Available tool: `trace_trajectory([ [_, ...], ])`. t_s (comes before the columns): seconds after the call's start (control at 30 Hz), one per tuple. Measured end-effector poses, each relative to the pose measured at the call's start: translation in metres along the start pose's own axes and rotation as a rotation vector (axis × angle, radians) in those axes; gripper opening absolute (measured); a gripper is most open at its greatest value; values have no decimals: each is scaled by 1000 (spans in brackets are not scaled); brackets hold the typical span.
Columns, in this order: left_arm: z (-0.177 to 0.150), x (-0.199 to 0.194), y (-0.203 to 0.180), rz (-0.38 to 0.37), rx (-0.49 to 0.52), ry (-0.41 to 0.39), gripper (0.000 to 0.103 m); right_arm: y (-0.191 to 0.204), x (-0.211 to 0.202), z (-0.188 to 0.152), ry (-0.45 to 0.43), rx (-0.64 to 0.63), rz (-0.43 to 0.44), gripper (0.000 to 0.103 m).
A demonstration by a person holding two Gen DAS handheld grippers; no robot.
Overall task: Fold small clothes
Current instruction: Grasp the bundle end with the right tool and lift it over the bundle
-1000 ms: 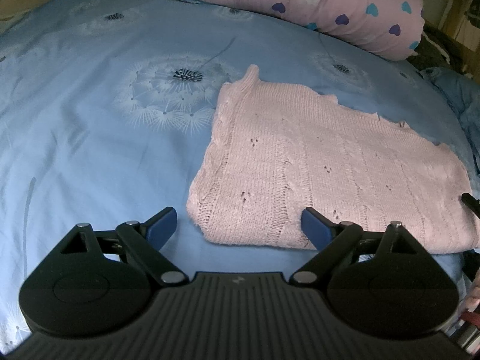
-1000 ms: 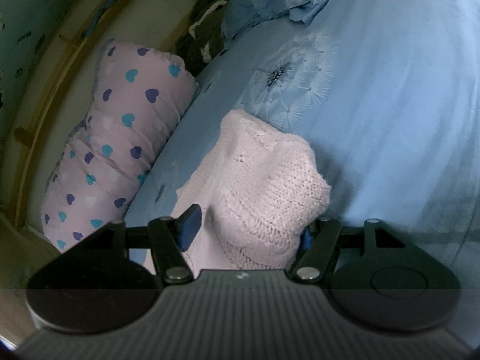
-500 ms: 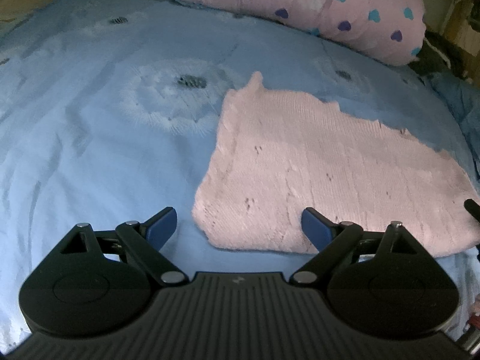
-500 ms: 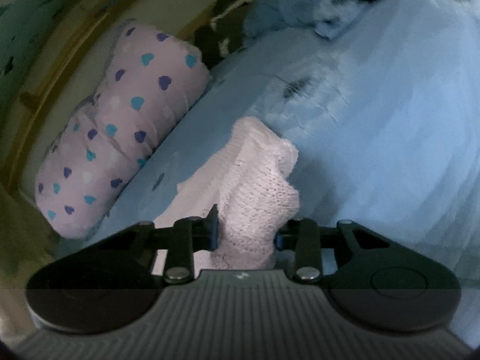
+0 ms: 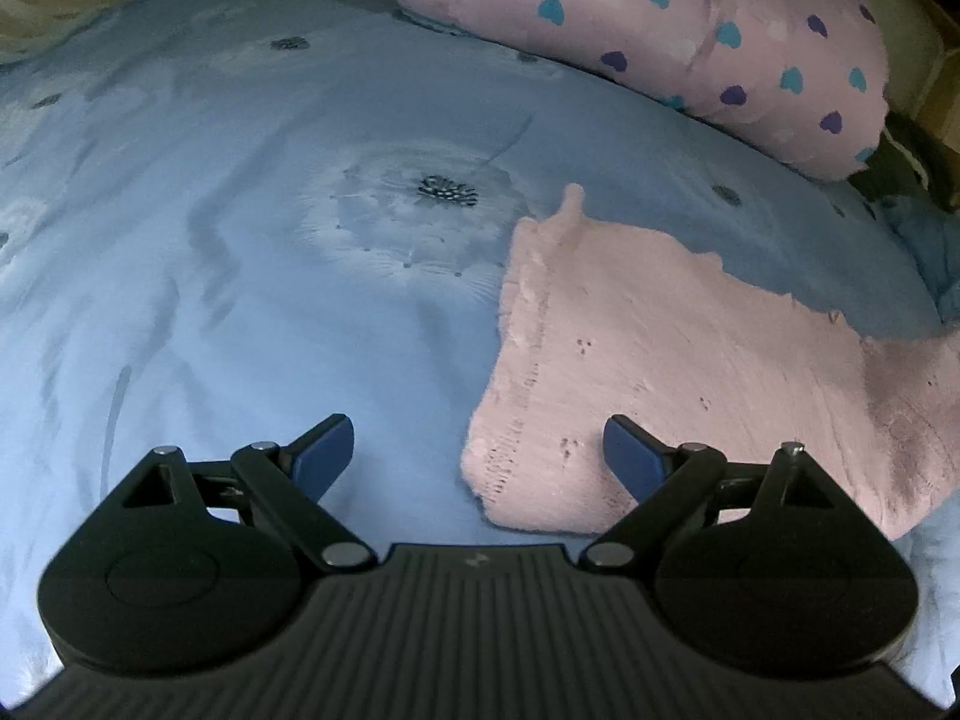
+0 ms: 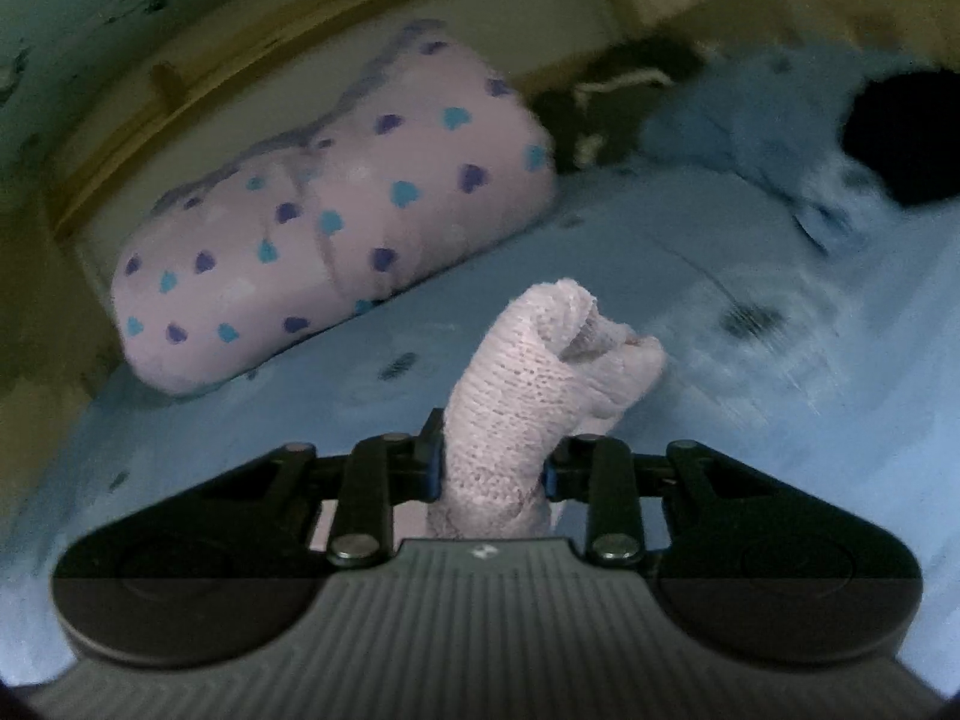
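1. Left gripper (image 5: 477, 456) angled steeply down over the blue bedsheet (image 5: 210, 300), jaws spread wide, nothing between them.
2. Right-hand blue pad (image 5: 630, 456) of that gripper poised over the near-left corner of the pink knit garment (image 5: 690, 384); contact with the knit impossible to judge.
3. Garment spread mostly flat on the sheet, its far-right part lifted and running out of the left wrist view at the right edge.
4. Right gripper (image 6: 489, 468) pointing shallowly downward across the bed, jaws closing on a bunched fold of the same pink knit (image 6: 528, 396), pads pressed against both sides of it.
5. Bunched fold sticking up and forward past the fingers, raised clear of the sheet behind it.
6. Pink pillow with blue and purple hearts (image 5: 690, 42) lying at the far edge of the bed, beyond the garment.
7. Right wrist view heavily smeared; dark shape (image 6: 900, 138) at upper right unidentifiable, crumpled blue cloth (image 6: 750, 126) beside it barely legible.
8. Holding hands hidden behind both cameras.
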State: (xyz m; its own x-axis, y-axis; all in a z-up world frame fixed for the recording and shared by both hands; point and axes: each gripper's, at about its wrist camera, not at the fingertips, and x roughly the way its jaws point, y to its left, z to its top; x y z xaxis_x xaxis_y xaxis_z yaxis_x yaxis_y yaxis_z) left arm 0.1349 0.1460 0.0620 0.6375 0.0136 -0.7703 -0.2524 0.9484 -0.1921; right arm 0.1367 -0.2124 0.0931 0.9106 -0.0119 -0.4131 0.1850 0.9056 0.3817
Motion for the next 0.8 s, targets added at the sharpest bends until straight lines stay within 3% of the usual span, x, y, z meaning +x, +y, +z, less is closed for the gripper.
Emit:
trace_trajectory([
  [0.23, 5, -3, 11, 10, -32, -6, 93, 69, -1, 4, -6, -212, 103, 28],
  [0.47, 8, -5, 22, 20, -67, -4, 93, 134, 9, -27, 61, -408, 253, 24],
  [0.67, 11, -6, 34, 28, -103, -2, 93, 144, 29, -73, 187, -464, 282, 23],
  [0.8, 14, -7, 43, 31, -139, -5, 93, 143, 31, -82, 194, -438, 289, 23],
])
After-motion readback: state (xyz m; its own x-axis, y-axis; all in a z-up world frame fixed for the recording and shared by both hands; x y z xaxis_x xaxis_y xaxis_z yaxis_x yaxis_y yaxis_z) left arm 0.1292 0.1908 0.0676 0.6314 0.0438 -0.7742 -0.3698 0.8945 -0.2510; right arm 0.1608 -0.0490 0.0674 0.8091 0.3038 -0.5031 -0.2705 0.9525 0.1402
